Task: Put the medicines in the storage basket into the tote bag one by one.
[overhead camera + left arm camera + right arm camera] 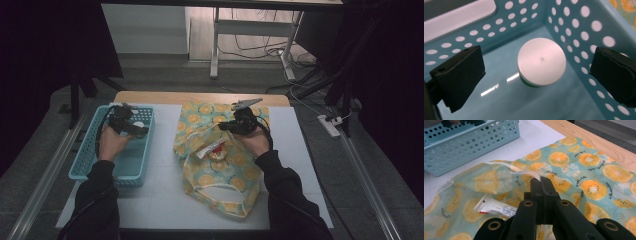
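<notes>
The left gripper (537, 72) hangs open inside the blue basket (579, 32), a white-lidded jar (541, 61) just ahead between its jaws. The right gripper (541, 182) pinches the fruit-print bag's (584, 165) rim; tugging could spill the tube (495, 207) below-left of it.

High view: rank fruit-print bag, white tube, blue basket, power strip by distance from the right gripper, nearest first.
1. Fruit-print bag: directly under the right gripper, whose fingers are shut on its edge.
2. White tube: on the bag, just toward the person and to the left.
3. Power strip: on the floor, off the table's right side.
4. Blue basket: far left of the table.
</notes>
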Available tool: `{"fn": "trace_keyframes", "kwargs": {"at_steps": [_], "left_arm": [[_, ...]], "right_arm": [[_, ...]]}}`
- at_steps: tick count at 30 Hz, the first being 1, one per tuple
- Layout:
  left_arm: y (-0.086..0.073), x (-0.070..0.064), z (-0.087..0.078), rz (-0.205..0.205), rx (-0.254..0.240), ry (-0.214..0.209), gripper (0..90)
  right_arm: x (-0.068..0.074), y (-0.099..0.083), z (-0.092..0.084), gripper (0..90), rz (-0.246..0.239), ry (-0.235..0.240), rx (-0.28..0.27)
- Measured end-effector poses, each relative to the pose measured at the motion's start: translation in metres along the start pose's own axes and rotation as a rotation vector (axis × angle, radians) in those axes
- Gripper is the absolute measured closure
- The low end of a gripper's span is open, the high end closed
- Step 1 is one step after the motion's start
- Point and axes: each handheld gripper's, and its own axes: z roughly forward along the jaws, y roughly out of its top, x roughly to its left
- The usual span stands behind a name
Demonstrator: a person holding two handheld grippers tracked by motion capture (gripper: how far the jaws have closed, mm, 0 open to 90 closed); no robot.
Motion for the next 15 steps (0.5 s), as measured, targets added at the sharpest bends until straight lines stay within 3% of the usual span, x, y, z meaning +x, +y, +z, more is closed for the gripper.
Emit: {"fn": "trace_keyframes", "kwargs": {"at_steps": [4, 8, 11, 15], "left_arm": [[0.0018, 0.0000, 0.0004, 0.012, -0.001, 0.014, 5.8], [0.0012, 0.0000, 0.0015, 0.025, 0.025, 0.019, 19.7], [0.0010, 0.0006, -0.0006, 0.019, 0.017, 0.026, 31.8], [0.0010, 0.0012, -0.0004, 0.019, 0.022, -0.010, 44.5]], "right_arm": [[0.0006, 0.0005, -0.0002, 90.0, 0.001, 0.001, 0.000], [0.0018, 0.0008, -0.0001, 90.0, 0.000, 0.001, -0.001], [0.0026, 0.0009, -0.0001, 90.0, -0.005, 0.006, -0.002], [0.0041, 0.0014, 0.0003, 90.0, -0.007, 0.009, -0.002]]}}
